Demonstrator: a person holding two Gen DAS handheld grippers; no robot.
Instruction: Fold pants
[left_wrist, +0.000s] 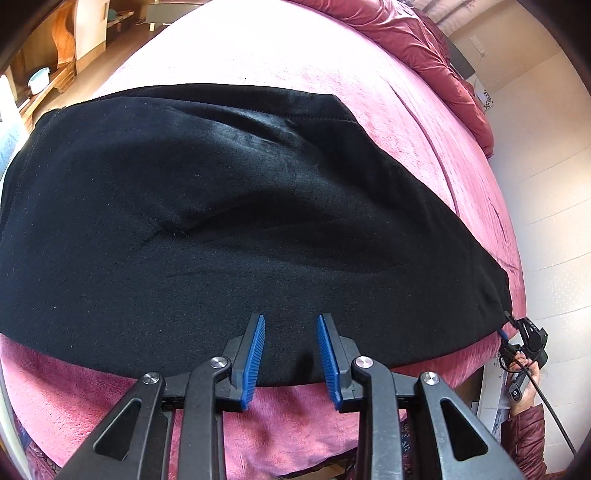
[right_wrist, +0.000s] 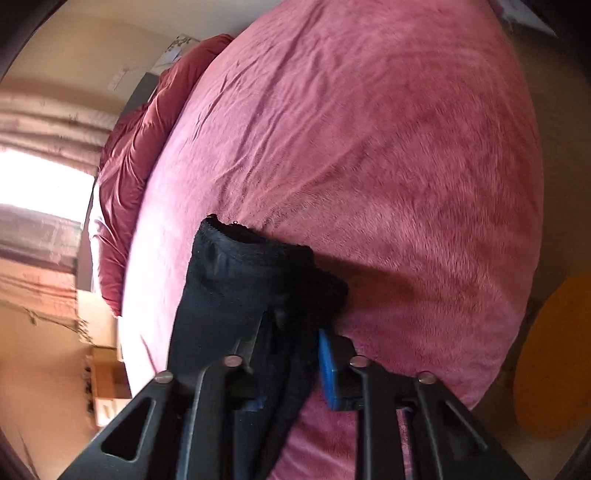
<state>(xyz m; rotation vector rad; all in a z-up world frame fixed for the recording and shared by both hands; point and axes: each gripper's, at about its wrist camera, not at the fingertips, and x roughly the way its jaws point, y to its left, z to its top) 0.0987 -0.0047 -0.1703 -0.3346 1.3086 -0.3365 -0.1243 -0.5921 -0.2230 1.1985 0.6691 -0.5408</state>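
Black pants (left_wrist: 229, 221) lie spread across the pink bed cover (left_wrist: 388, 110). My left gripper (left_wrist: 291, 325) is open, its blue pads just over the pants' near edge, holding nothing. My right gripper shows in the left wrist view (left_wrist: 524, 332) at the pants' right corner. In the right wrist view my right gripper (right_wrist: 288, 332) is shut on a bunched corner of the pants (right_wrist: 251, 273), with cloth draped over the left finger and only the right blue pad (right_wrist: 328, 369) showing.
A rumpled dark red duvet (left_wrist: 436, 55) lies at the far side of the bed, also in the right wrist view (right_wrist: 136, 147). The bed edge drops off at the right (left_wrist: 517, 258). Wooden furniture stands far left (left_wrist: 55, 55). An orange round object (right_wrist: 554, 350) is beside the bed.
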